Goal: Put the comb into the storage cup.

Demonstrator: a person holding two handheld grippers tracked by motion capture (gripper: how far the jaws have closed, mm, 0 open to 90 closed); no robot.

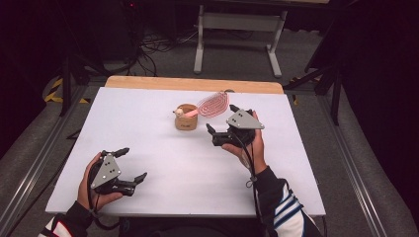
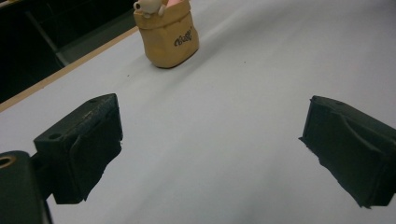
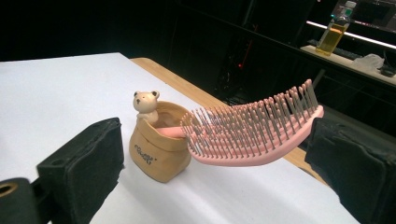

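Observation:
A tan sack-shaped holder [image 1: 186, 120] with a small bear figure [image 1: 179, 112] on its rim stands at the middle back of the white table [image 1: 148, 113]. A pink hairbrush [image 1: 213, 103] has its handle inside the holder, and its bristled head leans out to the right. My right gripper [image 1: 222, 119] is open just right of the holder. In the right gripper view the hairbrush [image 3: 254, 135] spans the gap between the jaws, its tip close to the right jaw, and the holder [image 3: 158, 149] is nearer the left one. My left gripper [image 1: 132, 163] rests open and empty near the front left, facing the holder [image 2: 169, 39].
A wooden strip [image 1: 192, 84] borders the table's far edge. Beyond it stand a grey metal frame [image 1: 239, 22] and floor cables [image 1: 158, 47]. A bottle of yellow liquid [image 3: 337, 28] sits on a dark shelf in the background.

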